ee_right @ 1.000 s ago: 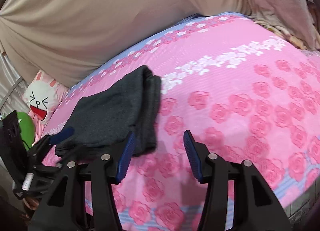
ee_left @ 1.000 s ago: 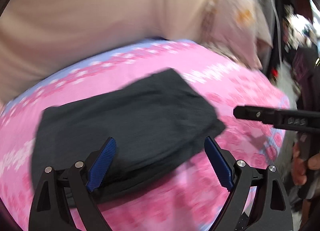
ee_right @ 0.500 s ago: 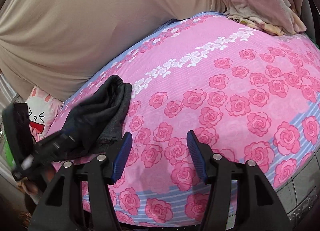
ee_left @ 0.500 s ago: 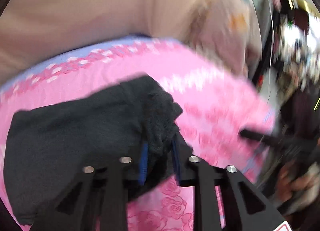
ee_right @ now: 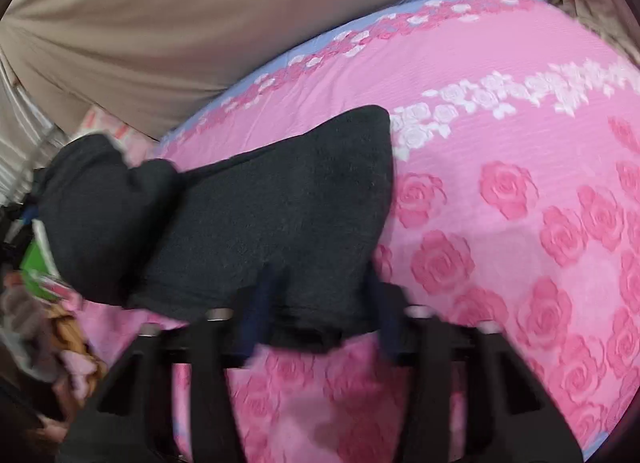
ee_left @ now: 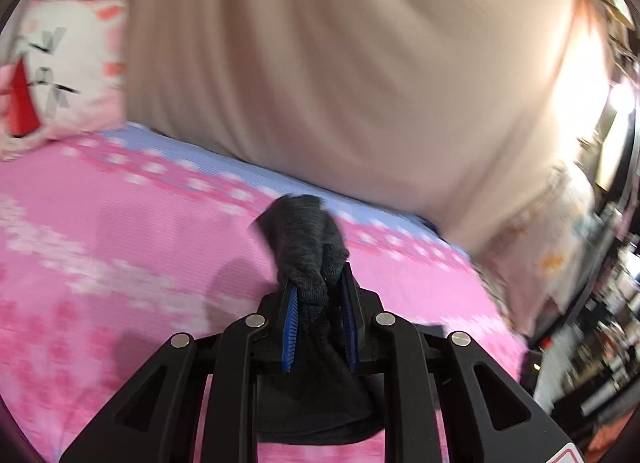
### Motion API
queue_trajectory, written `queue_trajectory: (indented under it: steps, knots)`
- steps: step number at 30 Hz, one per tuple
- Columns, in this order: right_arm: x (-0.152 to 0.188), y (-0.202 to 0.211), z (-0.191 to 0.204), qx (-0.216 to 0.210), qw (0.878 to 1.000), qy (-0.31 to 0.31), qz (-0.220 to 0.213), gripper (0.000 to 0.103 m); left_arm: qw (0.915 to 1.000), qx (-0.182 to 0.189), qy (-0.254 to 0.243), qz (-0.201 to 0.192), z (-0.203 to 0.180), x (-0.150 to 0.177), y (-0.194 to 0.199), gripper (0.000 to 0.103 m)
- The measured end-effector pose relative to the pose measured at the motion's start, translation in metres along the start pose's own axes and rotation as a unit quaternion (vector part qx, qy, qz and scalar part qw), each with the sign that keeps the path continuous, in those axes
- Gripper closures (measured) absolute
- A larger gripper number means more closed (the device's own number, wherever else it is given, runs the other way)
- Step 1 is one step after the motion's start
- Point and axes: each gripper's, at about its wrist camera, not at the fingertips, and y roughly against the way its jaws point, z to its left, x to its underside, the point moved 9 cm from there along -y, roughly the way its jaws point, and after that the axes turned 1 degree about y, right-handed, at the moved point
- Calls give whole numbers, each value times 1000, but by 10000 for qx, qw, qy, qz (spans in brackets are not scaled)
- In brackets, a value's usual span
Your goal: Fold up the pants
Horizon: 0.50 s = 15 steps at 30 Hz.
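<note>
The pink rose-print bed sheet (ee_right: 520, 191) covers the mattress, with a beige curtain (ee_left: 340, 63) hanging behind it. The dark grey pants (ee_right: 272, 215) lie folded on the sheet, near its front edge, one end lifted off the sheet. A cartoon-face pillow (ee_left: 64, 71) rests at the sheet's far corner. The left gripper (ee_left: 318, 323) is clamped narrow on a bunched fold of the pants above the sheet. The right gripper (ee_right: 316, 319) sits at the pants' near edge; its jaws stand wide, blurred.
</note>
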Motion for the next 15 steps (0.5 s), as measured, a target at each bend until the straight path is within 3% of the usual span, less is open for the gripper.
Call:
queue_trajectory:
  steps: [4, 5, 8, 11, 13, 15]
  knots:
    - [-20, 49, 8, 394, 9970, 280, -607, 87, 9985, -499, 139, -165, 47, -7, 17, 87]
    - [-18, 53, 1, 625, 9956, 328, -608, 87, 9981, -560, 178, -187, 57, -6, 19, 87]
    - [8, 24, -36, 1005, 9949, 25, 5, 86, 9971, -663, 322, -169, 79, 4, 18, 87]
    - [14, 29, -38, 1196, 9928, -82, -58, 80, 9957, -598, 711, -58, 101, 14, 13, 87]
    - [1, 49, -28, 1438, 9887, -36, -417, 79, 9947, -598, 832, -76, 110, 17, 15, 87]
    - [-10, 62, -4, 1268, 9897, 216, -631, 78, 9944, -571, 881, -148, 114, 14, 20, 87]
